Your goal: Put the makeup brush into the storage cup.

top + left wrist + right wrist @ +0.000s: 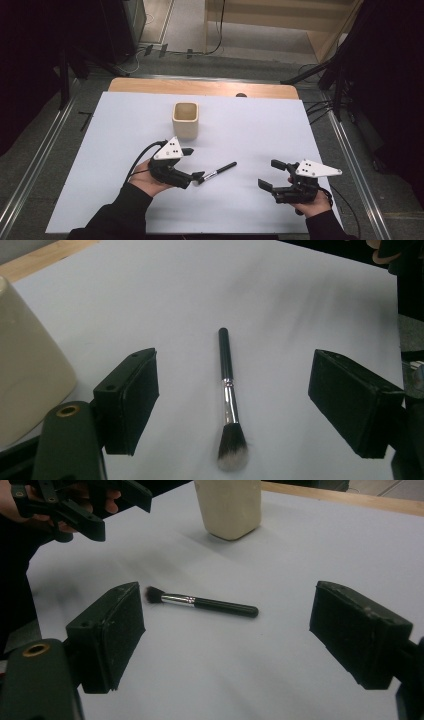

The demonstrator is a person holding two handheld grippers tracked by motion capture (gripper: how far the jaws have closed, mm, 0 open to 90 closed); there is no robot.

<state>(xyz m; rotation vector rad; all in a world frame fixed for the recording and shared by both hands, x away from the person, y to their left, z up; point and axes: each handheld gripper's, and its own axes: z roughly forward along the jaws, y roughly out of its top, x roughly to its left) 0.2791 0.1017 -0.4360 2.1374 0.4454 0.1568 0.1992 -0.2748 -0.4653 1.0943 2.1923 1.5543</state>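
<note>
The left gripper [191, 163], jaws spread wide and holding nothing, hovers over the bristle end of a makeup brush [227, 395] lying flat on the white table [260, 125]. The brush's long axis runs straight ahead between the jaws, handle pointing away, with a cream cup [185, 120] just beyond. The right gripper [272, 174], also agape, waits farther off.

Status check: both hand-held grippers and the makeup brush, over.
Left hand-held gripper open, bracketing the black-handled makeup brush. Right hand-held gripper open, empty. Brush flat on white table, untouched. Cream square cup upright behind; nothing in the way.
</note>
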